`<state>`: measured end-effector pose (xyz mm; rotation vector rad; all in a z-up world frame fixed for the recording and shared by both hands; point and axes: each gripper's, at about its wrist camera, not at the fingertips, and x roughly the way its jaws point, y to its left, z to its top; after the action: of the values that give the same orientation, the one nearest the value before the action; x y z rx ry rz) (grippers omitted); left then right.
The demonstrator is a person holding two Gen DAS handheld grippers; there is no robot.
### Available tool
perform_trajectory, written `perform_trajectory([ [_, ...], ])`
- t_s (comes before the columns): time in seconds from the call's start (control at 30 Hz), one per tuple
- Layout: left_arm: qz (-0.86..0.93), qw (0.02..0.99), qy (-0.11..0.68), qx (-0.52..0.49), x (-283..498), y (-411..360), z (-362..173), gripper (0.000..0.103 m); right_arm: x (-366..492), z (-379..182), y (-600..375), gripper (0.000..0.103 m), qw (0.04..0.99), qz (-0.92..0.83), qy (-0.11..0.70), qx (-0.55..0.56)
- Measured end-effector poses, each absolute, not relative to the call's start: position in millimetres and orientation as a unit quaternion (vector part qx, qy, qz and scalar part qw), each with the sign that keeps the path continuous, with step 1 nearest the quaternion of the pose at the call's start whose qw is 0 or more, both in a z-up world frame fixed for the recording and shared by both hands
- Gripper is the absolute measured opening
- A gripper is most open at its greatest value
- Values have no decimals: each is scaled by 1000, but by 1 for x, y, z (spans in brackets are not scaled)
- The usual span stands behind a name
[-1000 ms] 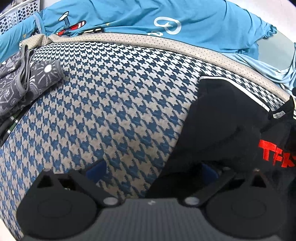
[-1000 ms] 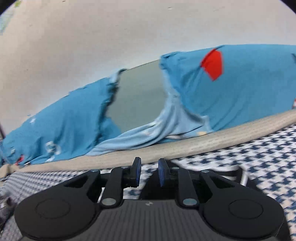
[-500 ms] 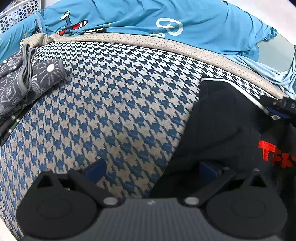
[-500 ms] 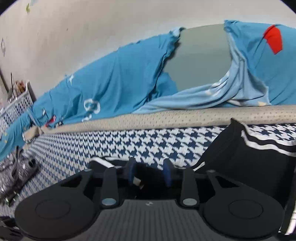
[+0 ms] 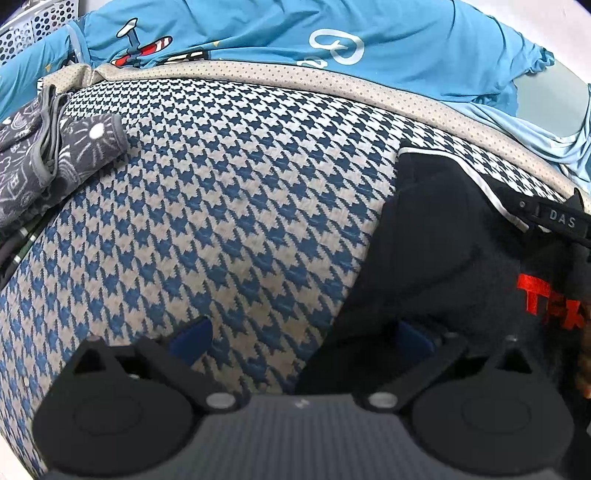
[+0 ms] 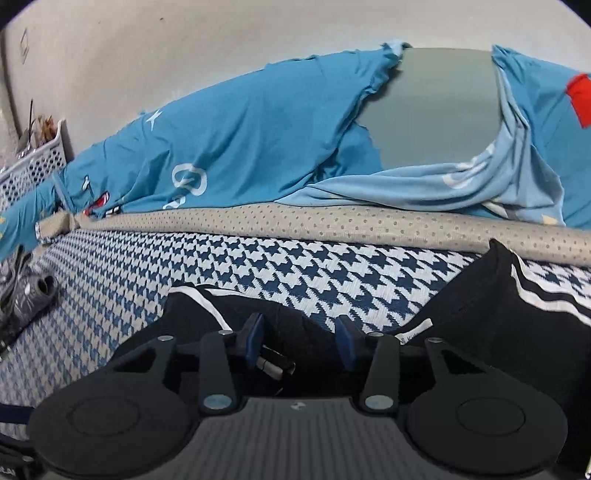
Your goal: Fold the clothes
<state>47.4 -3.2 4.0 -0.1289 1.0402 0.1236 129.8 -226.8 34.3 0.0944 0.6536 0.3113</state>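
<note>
Left wrist view. One left gripper (image 5: 301,334), jaws spread wide over the houndstooth bed cover (image 5: 229,206); its two blue pads sit well apart, one over bare cover, the other at the edge of the black garment (image 5: 443,258). Nothing pinched between them. One black garment, lying on the cover at right, with white piping along its upper edge and red lettering near the frame's right edge. A black part marked "DAS" (image 5: 561,221) overlaps the garment's upper right; most likely the other gripper, cannot confirm. One folded grey patterned garment (image 5: 55,162) at far left on the cover, well apart from the black one. One beige dotted band (image 5: 295,79) borders the cover. Behind it, blue printed bedding (image 5: 295,29). One white perforated basket (image 5: 33,26), top left corner.

Right wrist view. One right gripper (image 6: 301,336), jaws opening; a fold of the black garment (image 6: 498,325) lies between the two blue pads, which do not press on it. White stripes show on the garment at right and left of the jaws. One grey cushion or headboard panel (image 6: 439,110) shows between two stretches of blue bedding (image 6: 240,140). Grey garment (image 6: 29,295) at far left. Basket (image 6: 37,166) against the wall.
</note>
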Motion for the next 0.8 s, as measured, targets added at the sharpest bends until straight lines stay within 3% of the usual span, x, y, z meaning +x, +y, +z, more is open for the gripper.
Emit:
perform_trajectory([
  [0.13,61,862,500,-59,48,-4,2,103,132,34,-218,31,935,160,315,12],
  [0.2,62,862,500,-58,49,-5,1,103,133,35,-214,17,936,164,312,3],
  [0.3,62,862,500,-57,49,-5,1,103,132,38,-209,13,940,162,301,-8],
  [0.6,82,863,496,-46,52,-1,-1,103,139,63,-190,11,957,176,230,22],
  [0.8,94,864,493,-41,53,0,-4,103,156,49,-179,12,955,171,238,47],
])
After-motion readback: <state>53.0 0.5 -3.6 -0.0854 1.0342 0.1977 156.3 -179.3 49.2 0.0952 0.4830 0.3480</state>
